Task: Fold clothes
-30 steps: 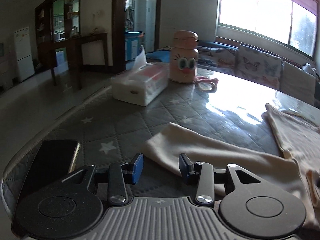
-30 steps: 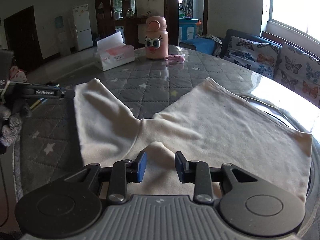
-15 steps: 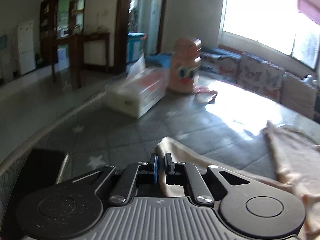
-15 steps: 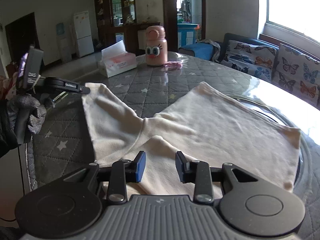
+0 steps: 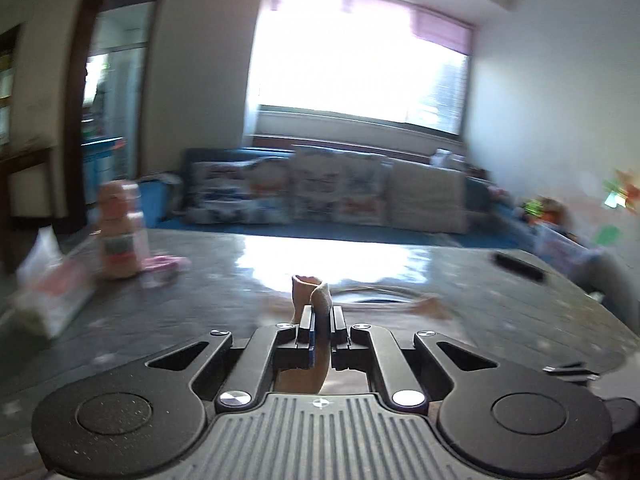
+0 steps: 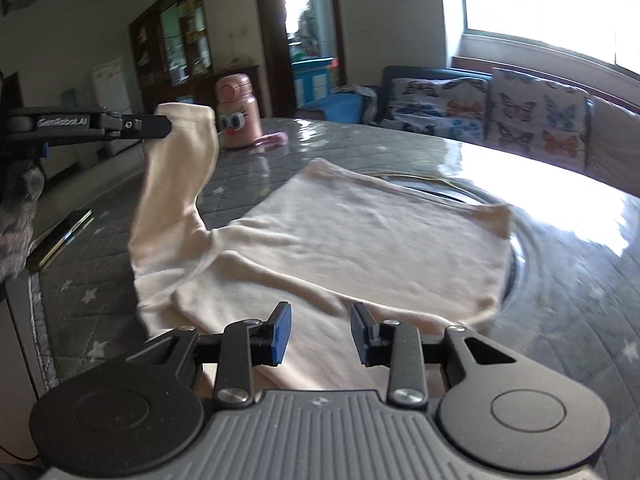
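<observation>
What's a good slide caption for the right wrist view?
Left gripper lifts a sleeve of the cream shirt while the open right gripper hovers above it.

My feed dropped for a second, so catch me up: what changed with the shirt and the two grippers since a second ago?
The left gripper closed on the sleeve of the cream shirt and lifted it off the table, swinging right toward the shirt's body. The right gripper stays open, low over the near edge of the shirt. The pink bottle and the phone have not moved.
</observation>
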